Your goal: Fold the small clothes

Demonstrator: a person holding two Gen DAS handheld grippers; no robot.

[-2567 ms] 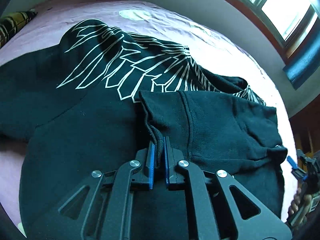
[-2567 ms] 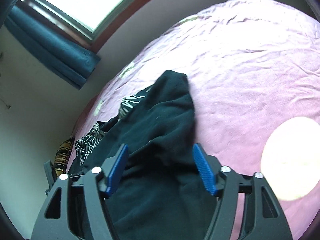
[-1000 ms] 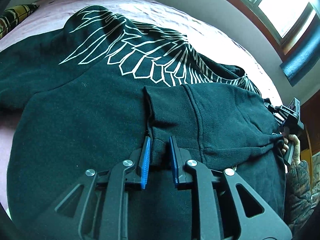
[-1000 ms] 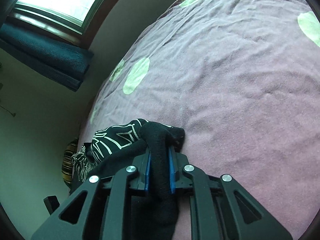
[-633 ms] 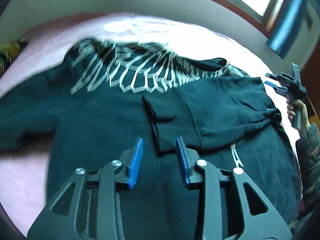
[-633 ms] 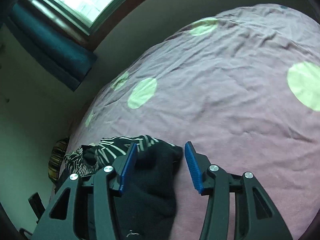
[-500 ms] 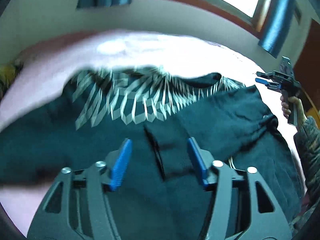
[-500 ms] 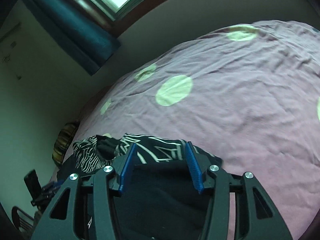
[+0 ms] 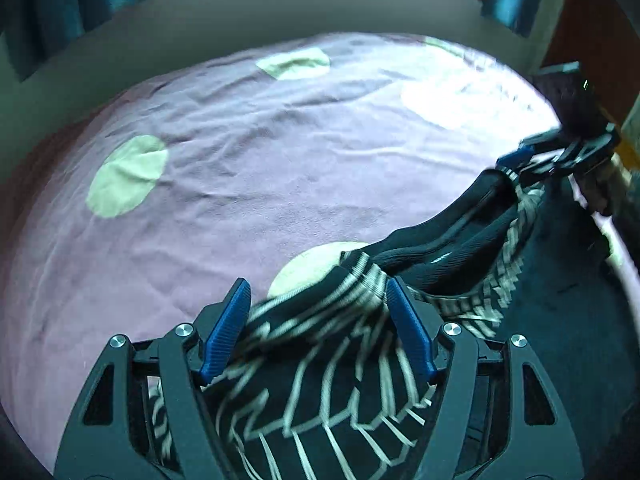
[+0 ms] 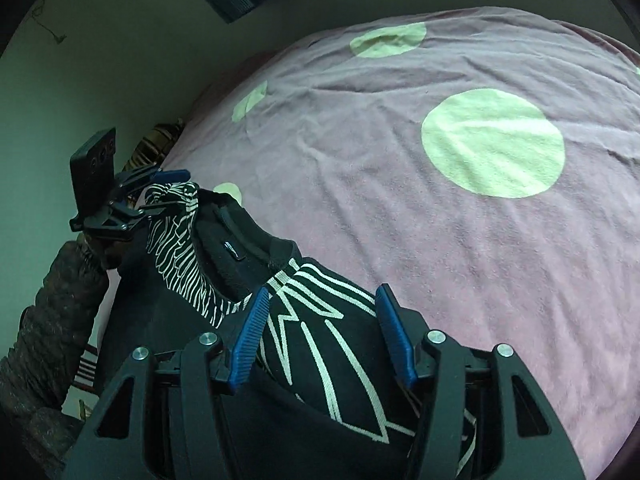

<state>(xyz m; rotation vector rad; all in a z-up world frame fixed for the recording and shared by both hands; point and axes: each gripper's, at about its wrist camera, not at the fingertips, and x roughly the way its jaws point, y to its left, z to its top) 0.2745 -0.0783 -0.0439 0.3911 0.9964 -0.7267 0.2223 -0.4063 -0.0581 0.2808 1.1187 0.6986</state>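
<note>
A black hoodie with a white line print [image 9: 320, 392] lies on the bed, its neck edge facing the far side. My left gripper [image 9: 318, 332] is open, its blue pads on either side of a printed shoulder fold. My right gripper [image 10: 322, 340] is open over the other printed shoulder [image 10: 332, 368]. Each gripper shows in the other's view: the right one [image 9: 520, 160] at the far right, the left one [image 10: 160, 184] at the far left. The black collar [image 10: 236, 248] lies between them.
A purple bedsheet with pale green dots [image 10: 492, 144] stretches beyond the hoodie. A grey wall [image 9: 280, 4] and teal curtains [image 9: 60, 4] stand behind the bed. A striped pillow [image 10: 156, 144] lies by the wall at the left.
Both grippers let go of the folded sleeve and cuff, opened, and moved to the hoodie's neck end. They now straddle the two printed shoulders.
</note>
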